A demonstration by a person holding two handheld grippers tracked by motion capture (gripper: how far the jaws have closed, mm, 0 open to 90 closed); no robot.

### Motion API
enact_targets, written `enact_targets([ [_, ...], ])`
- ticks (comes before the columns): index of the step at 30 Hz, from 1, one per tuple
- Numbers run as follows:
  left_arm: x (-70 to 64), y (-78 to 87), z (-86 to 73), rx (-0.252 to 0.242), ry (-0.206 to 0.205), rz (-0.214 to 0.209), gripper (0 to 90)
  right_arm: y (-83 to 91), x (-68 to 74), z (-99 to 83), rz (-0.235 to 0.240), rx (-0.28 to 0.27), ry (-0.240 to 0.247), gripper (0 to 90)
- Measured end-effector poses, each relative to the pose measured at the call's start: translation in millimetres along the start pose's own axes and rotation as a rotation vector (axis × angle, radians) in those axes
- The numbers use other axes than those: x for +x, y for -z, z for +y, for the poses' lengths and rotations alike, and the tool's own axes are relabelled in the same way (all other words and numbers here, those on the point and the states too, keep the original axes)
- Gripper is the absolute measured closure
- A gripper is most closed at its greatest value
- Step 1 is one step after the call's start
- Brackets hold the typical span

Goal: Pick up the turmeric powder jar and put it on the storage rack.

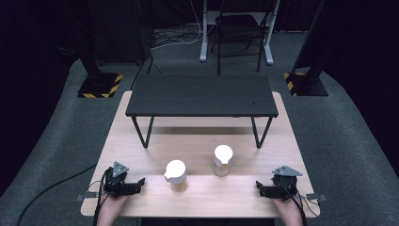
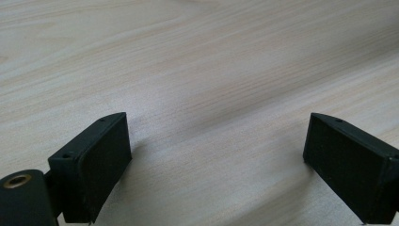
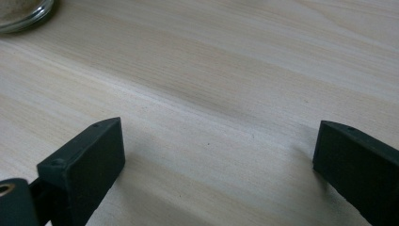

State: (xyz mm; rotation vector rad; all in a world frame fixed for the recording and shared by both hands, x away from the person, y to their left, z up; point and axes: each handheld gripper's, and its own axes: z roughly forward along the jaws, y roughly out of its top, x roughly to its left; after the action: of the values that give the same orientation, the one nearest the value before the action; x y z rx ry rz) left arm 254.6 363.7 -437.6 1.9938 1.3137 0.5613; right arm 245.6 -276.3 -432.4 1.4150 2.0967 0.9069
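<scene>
Two glass jars with white lids stand on the light wooden table (image 1: 202, 146): one jar (image 1: 176, 175) left of centre, the other jar (image 1: 222, 160) slightly farther back and to the right. Both hold a tan filling. My left gripper (image 1: 140, 182) rests low at the table's front left, open, its jaws wide apart over bare wood (image 2: 211, 94). At the front right sits my right gripper (image 1: 259, 187), also open with nothing between its jaws. In the right gripper view a glass jar base (image 3: 21, 14) shows at the top left corner.
A black low shelf on thin metal legs (image 1: 201, 95) stands across the back half of the table. Beyond the table are a dark chair (image 1: 237, 28), a white desk frame (image 1: 203, 33) and two stand bases with yellow-black tape (image 1: 99, 86).
</scene>
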Motion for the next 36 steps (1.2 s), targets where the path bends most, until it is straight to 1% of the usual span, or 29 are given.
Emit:
enact_targets([
  [17,-1.0,1.3,-1.0,0.002,-0.007,-0.004,6.9,0.3,0.2,-0.2,-0.004,0.000,-0.001,1.8],
  [22,1.1,0.1,0.1,0.002,-0.014,-0.015,6.7,0.2,0.2,-0.3,-0.005,-0.001,-0.002,1.9],
  [36,1.9,0.2,-0.1,0.000,-0.013,-0.018,6.8,0.8,0.8,-0.6,-0.007,0.000,-0.008,2.0],
])
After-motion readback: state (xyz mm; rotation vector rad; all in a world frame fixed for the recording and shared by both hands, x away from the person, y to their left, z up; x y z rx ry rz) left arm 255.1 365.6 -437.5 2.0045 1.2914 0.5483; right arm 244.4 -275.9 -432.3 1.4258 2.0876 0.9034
